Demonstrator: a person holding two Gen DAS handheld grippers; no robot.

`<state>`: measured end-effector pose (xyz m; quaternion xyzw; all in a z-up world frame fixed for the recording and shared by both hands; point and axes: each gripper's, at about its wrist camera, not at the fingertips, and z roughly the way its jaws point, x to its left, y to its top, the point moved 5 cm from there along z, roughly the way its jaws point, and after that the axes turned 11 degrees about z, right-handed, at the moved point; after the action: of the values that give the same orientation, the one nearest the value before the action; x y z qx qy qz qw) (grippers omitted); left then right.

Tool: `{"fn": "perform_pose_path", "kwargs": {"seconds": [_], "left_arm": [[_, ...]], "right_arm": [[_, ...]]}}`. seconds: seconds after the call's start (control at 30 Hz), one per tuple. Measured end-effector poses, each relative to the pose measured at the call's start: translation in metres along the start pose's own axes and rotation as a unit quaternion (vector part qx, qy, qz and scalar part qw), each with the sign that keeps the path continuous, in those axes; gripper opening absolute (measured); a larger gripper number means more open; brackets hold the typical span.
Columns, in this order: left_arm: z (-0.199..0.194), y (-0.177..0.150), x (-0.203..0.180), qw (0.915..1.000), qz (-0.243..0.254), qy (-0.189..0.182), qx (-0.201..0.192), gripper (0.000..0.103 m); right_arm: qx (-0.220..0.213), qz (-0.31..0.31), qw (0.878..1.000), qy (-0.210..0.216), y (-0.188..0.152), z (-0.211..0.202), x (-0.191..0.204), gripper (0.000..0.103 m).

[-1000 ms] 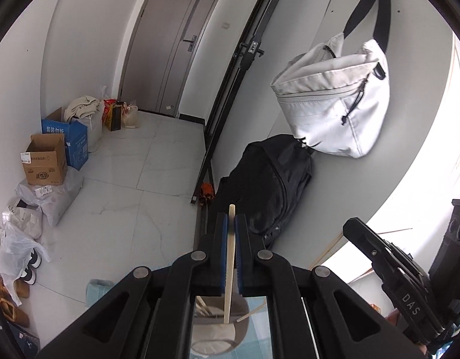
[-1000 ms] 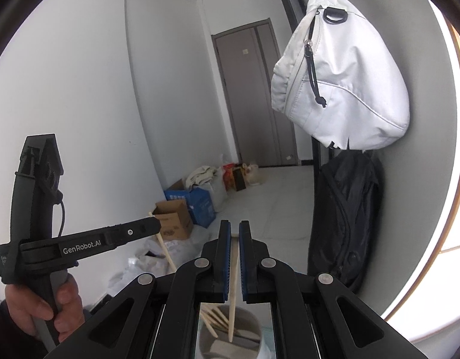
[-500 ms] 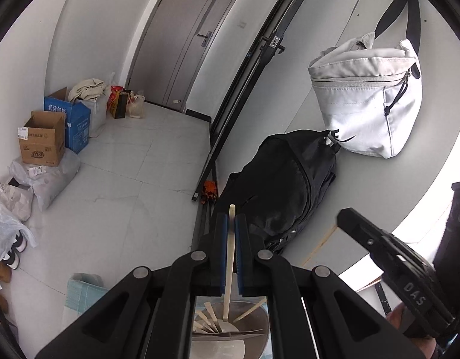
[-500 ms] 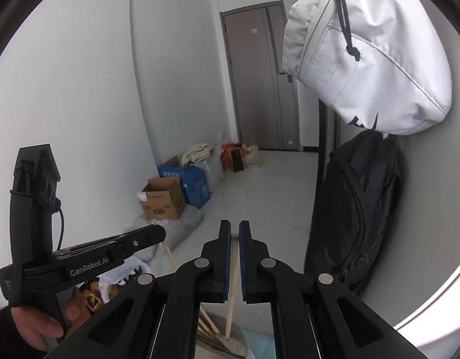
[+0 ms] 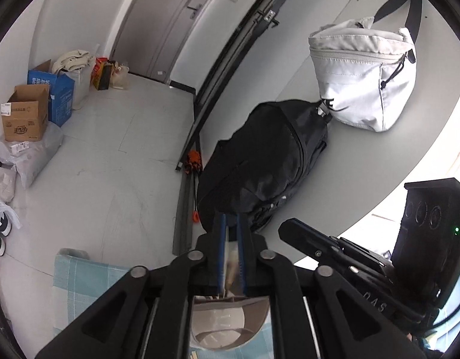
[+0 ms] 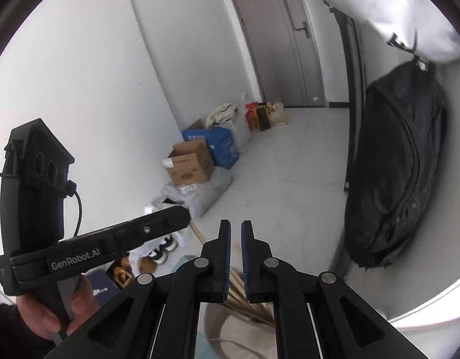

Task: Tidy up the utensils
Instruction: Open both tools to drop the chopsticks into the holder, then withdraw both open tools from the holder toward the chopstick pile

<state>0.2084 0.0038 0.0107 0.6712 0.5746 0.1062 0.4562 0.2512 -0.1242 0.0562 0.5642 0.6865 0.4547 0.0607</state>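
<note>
Fingers of the left gripper (image 5: 232,251) are opening — a pale chopstick (image 5: 231,264) stands blurred in the narrow gap between the blue pads, no longer clearly pinched. Directly below, at 6 o'clock, sits the round beige holder (image 5: 227,326) on a light blue checked cloth (image 5: 71,278). Right gripper (image 6: 236,254) fingers are parting too, a slim gap showing; a chopstick (image 6: 236,281) runs down behind it — contact unclear — into the holder (image 6: 239,335) with several sticks. At 8 o'clock a hand (image 6: 47,311) grips the left tool.
</note>
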Motion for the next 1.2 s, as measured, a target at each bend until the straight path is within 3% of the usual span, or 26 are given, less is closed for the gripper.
{"fn": "perform_pose_path", "kwargs": {"seconds": [0.1,0.17,0.27,0.4,0.5,0.63,0.77,0.93,1.07,1.2], "left_arm": [[-0.008,-0.002,0.005,0.9999,-0.012,0.011,-0.002,0.044],[-0.016,-0.004,0.009,0.9993,-0.019,0.031,-0.005,0.05],[-0.025,-0.005,0.007,0.9989,-0.014,0.043,-0.006,0.05],[-0.04,-0.005,-0.001,0.9979,-0.003,0.063,-0.016,0.061],[-0.049,-0.005,-0.009,0.9972,0.013,0.072,-0.017,0.062],[-0.06,-0.006,-0.017,0.9962,0.027,0.081,-0.017,0.063],[-0.07,-0.007,-0.019,0.9957,0.02,0.088,-0.019,0.065],[-0.086,-0.016,-0.026,0.9956,0.026,0.089,-0.011,0.068],[-0.095,-0.026,-0.03,0.9947,0.03,0.097,-0.017,0.079],[-0.096,-0.043,-0.027,0.9942,0.029,0.104,-0.008,0.079]], "right_arm": [[-0.012,0.035,0.999,0.008,-0.002,-0.013,-0.008,0.017],[-0.024,0.055,0.998,0.008,-0.003,-0.026,-0.014,0.019],[-0.038,0.062,0.997,0.0,-0.005,-0.042,-0.017,0.03],[-0.056,0.064,0.996,-0.002,-0.005,-0.064,-0.012,0.036],[-0.069,0.062,0.996,0.001,-0.003,-0.079,-0.005,0.044],[-0.085,0.049,0.995,0.002,-0.004,-0.103,0.007,0.046],[-0.088,0.049,0.995,-0.002,-0.009,-0.117,0.013,0.06],[-0.092,0.05,0.995,0.006,-0.019,-0.134,0.02,0.06],[-0.093,0.047,0.994,0.009,-0.034,-0.142,0.023,0.068],[-0.092,0.05,0.994,0.013,-0.055,-0.145,0.022,0.073]]}}
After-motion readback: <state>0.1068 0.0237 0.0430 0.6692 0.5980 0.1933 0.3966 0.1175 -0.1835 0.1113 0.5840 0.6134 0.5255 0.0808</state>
